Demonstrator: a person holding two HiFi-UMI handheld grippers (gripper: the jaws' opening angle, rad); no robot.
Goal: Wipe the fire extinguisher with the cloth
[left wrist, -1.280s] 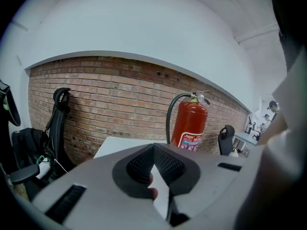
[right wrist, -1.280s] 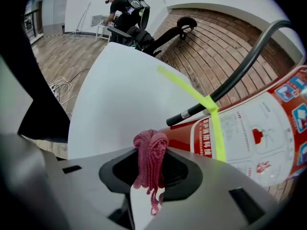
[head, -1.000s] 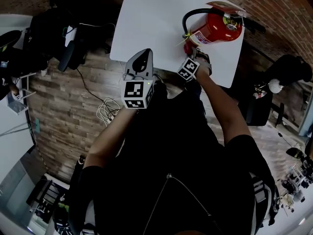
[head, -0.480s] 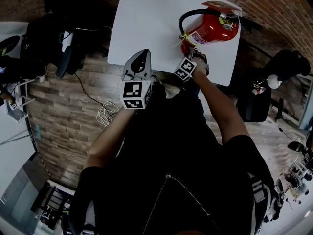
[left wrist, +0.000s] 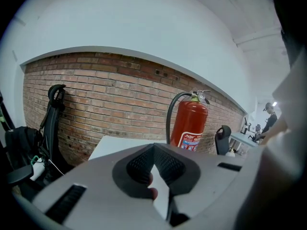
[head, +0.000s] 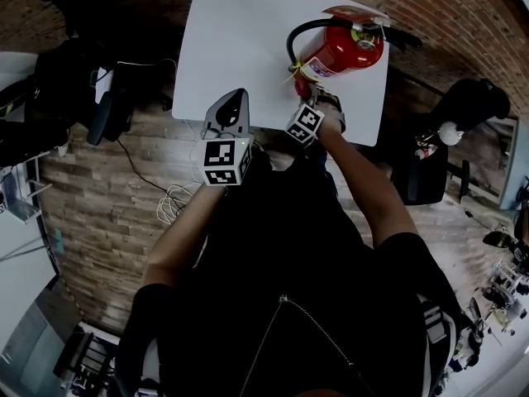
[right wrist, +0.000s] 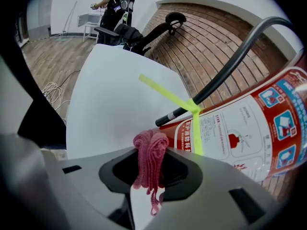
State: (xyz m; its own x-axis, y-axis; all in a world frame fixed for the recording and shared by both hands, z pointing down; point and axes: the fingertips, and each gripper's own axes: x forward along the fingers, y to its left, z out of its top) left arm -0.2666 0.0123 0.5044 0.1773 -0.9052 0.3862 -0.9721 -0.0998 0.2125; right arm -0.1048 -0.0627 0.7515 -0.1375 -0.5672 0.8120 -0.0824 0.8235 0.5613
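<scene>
Left gripper (left wrist: 153, 152) is pinched together on nothing, near the front edge of the table (head: 240, 40). Right gripper (right wrist: 151, 152) clamps a pink cloth (right wrist: 149, 164) (bunched, threads dangling) just beside the label of the extinguisher (right wrist: 249, 128), which stands upright at the table's far right, before a brick wall (left wrist: 110, 90).

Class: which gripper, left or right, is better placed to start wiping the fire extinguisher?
Right. The right gripper holds the pink cloth near the fire extinguisher; the left gripper has no cloth.
</scene>
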